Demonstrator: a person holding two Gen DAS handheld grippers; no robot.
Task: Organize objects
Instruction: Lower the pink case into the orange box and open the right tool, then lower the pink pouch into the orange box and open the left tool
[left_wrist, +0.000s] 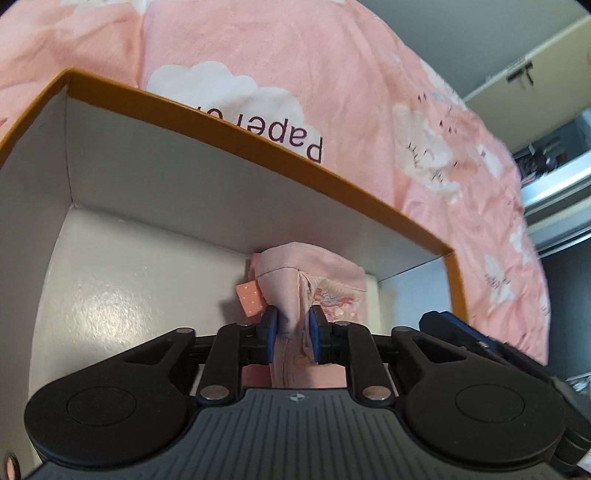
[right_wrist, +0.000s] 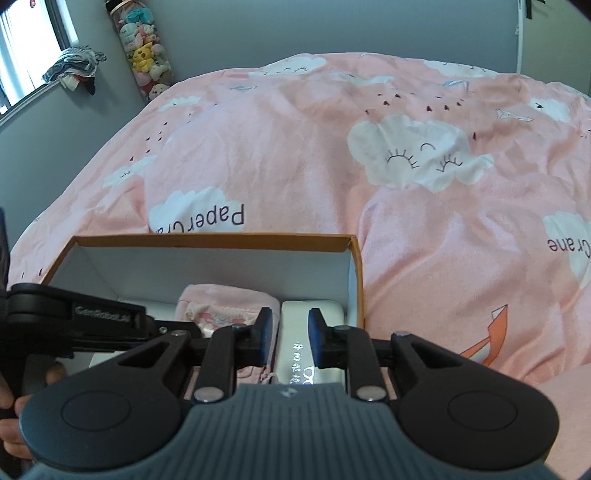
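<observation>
box (left_wrist: 258, 136) on bedspread (left_wrist: 332, 55) | left gripper (left_wrist: 291, 332) pinched narrow on pink pouch (left_wrist: 314, 273), far wall at 12 | seat flat before letting go | right gripper (right_wrist: 291, 332) part-open, empty, over white case (right_wrist: 314, 314), pouch at 9 | keep clear.

"PaperCra", "Crane" — duvet (right_wrist: 295, 147), "GenRobot.AI" — left tongs (right_wrist: 99, 312)
</observation>
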